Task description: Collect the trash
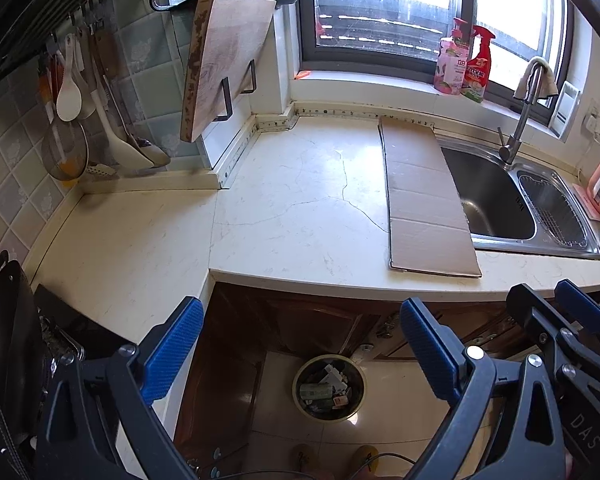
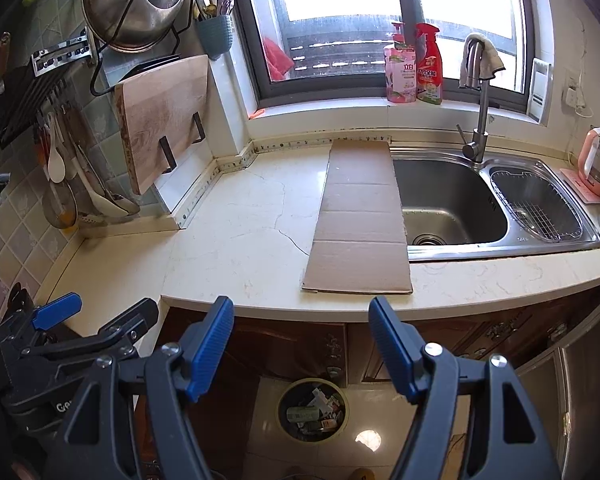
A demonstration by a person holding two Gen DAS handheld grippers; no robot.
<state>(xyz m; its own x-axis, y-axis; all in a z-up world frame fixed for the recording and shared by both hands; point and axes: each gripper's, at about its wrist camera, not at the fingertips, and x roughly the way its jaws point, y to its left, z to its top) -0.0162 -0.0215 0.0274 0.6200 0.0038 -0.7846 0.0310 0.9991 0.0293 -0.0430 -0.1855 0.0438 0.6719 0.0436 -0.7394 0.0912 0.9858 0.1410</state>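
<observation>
A round trash bin (image 1: 329,388) stands on the floor below the counter, holding several pieces of packaging; it also shows in the right wrist view (image 2: 313,409). A flat brown cardboard sheet (image 1: 424,196) lies on the white counter (image 1: 292,200) beside the sink; it also shows in the right wrist view (image 2: 360,216). My left gripper (image 1: 300,344) is open and empty, held in front of the counter edge above the bin. My right gripper (image 2: 302,340) is open and empty, just right of the left one. The right gripper also shows at the right of the left wrist view (image 1: 556,304).
A steel double sink (image 2: 496,200) with a tap (image 2: 478,120) lies right of the cardboard. A wooden cutting board (image 2: 162,120) hangs on the left wall above utensils (image 2: 60,168). Two bottles (image 2: 414,64) stand on the windowsill. Brown cabinet doors (image 2: 440,340) close off the space below the counter.
</observation>
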